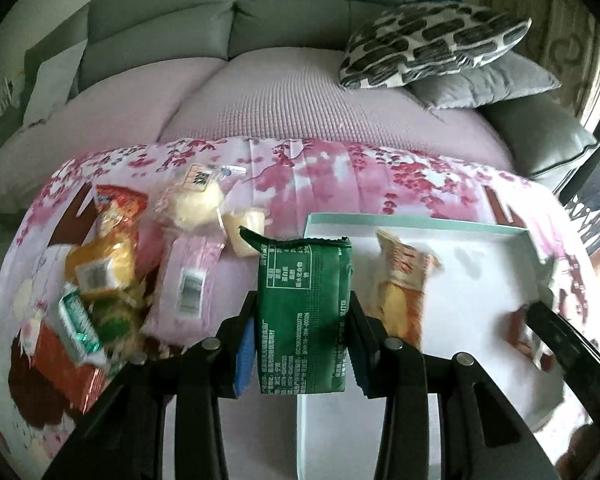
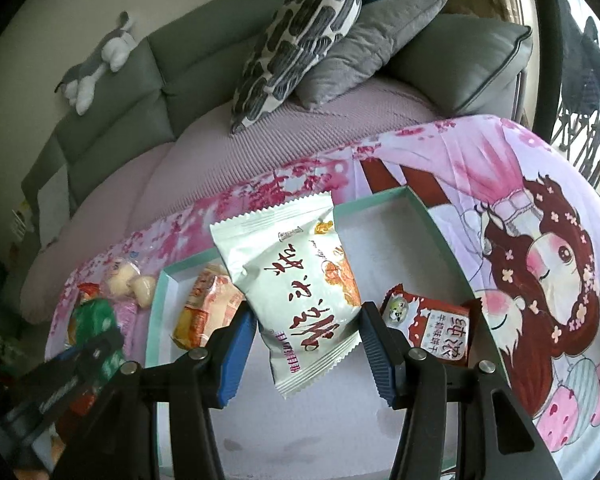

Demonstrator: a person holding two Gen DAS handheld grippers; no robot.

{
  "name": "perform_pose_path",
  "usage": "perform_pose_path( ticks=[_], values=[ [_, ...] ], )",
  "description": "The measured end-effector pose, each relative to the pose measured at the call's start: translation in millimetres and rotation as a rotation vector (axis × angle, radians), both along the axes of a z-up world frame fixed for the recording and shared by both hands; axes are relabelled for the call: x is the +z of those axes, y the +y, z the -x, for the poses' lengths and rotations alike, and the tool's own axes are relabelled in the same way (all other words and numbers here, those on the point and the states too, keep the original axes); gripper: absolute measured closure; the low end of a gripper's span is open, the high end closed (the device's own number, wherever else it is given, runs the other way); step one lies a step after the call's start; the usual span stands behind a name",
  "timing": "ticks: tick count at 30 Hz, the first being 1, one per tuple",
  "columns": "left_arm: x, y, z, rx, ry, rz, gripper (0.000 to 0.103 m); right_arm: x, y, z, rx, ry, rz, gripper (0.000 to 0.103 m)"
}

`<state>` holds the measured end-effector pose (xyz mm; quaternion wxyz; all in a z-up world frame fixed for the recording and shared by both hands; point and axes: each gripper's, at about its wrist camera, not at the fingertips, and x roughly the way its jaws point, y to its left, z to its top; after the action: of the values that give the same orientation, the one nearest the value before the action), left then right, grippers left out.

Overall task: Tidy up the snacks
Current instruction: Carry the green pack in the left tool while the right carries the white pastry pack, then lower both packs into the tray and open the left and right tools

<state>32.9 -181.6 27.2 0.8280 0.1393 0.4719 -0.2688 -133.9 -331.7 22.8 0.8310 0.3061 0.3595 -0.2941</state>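
Note:
My left gripper (image 1: 302, 322) is shut on a green snack packet (image 1: 304, 304), held upright over the left rim of a white box with a mint edge (image 1: 420, 226). In the right wrist view my right gripper (image 2: 308, 330) is shut on a white packet with red writing (image 2: 300, 276), held above the same box (image 2: 384, 200). An orange packet (image 1: 400, 280) (image 2: 206, 306) lies inside the box at its left end. A dark red packet (image 2: 432, 326) lies inside near the right gripper. The left gripper (image 2: 100, 340) with the green packet shows at the lower left of the right wrist view.
A pile of loose snacks (image 1: 108, 276) lies left of the box on the pink cartoon cloth (image 1: 340, 172). Beyond the table is a grey sofa (image 1: 260, 28) with a patterned cushion (image 1: 432, 44), a grey cushion (image 2: 364, 52) and a plush toy (image 2: 96, 64).

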Motion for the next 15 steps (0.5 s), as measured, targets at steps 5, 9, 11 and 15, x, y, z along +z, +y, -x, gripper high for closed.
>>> perform_pose_path(
  ticks=[5, 9, 11, 15],
  values=[
    [-15, -18, -14, -0.019, 0.007, -0.007, 0.062, -3, -1, -3, 0.000, 0.003, -0.013, 0.047],
    [-22, -31, -15, -0.044, -0.017, -0.013, 0.062, -6, -2, -5, -0.003, 0.013, -0.024, 0.047],
    [-24, -36, -12, -0.059, -0.028, -0.020, 0.062, -6, -2, -6, -0.002, 0.014, -0.032, 0.047],
    [-31, -45, -4, -0.098, -0.024, -0.028, 0.062, -7, -3, -7, 0.002, 0.018, -0.034, 0.046]
  ],
)
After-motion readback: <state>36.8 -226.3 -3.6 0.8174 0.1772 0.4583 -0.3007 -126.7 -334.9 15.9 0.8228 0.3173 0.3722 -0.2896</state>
